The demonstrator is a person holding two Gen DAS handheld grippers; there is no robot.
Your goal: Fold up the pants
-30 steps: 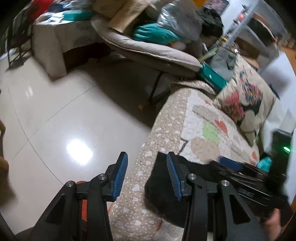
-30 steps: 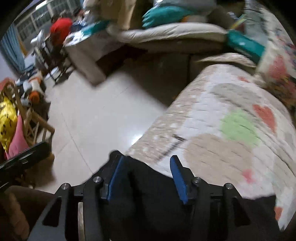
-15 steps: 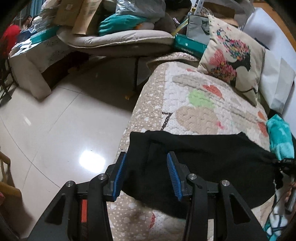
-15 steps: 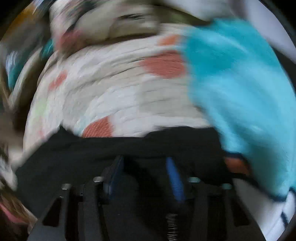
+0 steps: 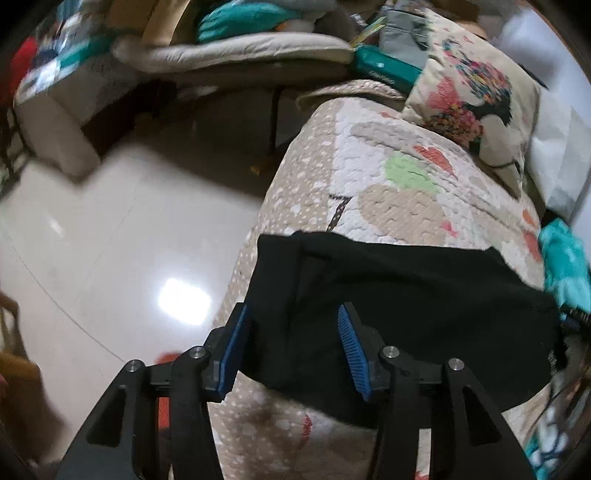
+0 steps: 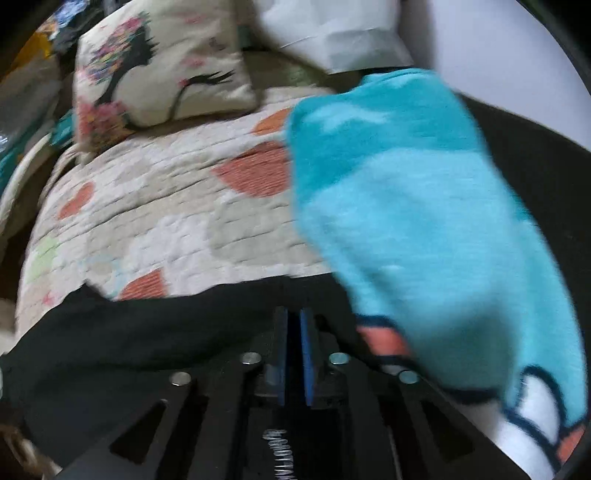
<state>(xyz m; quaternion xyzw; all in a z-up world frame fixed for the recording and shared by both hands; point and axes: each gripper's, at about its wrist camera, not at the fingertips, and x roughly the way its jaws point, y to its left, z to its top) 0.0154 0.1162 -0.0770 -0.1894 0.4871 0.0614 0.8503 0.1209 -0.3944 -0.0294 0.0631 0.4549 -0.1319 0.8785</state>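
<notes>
Black pants point(image 5: 406, 295) lie spread across a quilted heart-pattern bed cover point(image 5: 388, 192), their left end at the bed's edge. My left gripper point(image 5: 293, 343) is open, its blue pads straddling the pants' left end. In the right wrist view the pants point(image 6: 129, 332) stretch leftward from my right gripper point(image 6: 293, 325), whose blue pads are nearly closed at the pants' right end; whether fabric is pinched between them is not clear.
A turquoise blanket point(image 6: 424, 221) lies at the right beside the right gripper. A printed pillow point(image 5: 476, 92) and a white pillow point(image 6: 332, 29) sit at the bed's head. Glossy tile floor point(image 5: 110, 240) and a cluttered recliner point(image 5: 240, 55) are at the left.
The right gripper swung from the pants' left end to the right end and its pads closed. The pants now lie stretched out wide. The left gripper stays open at the left end.
</notes>
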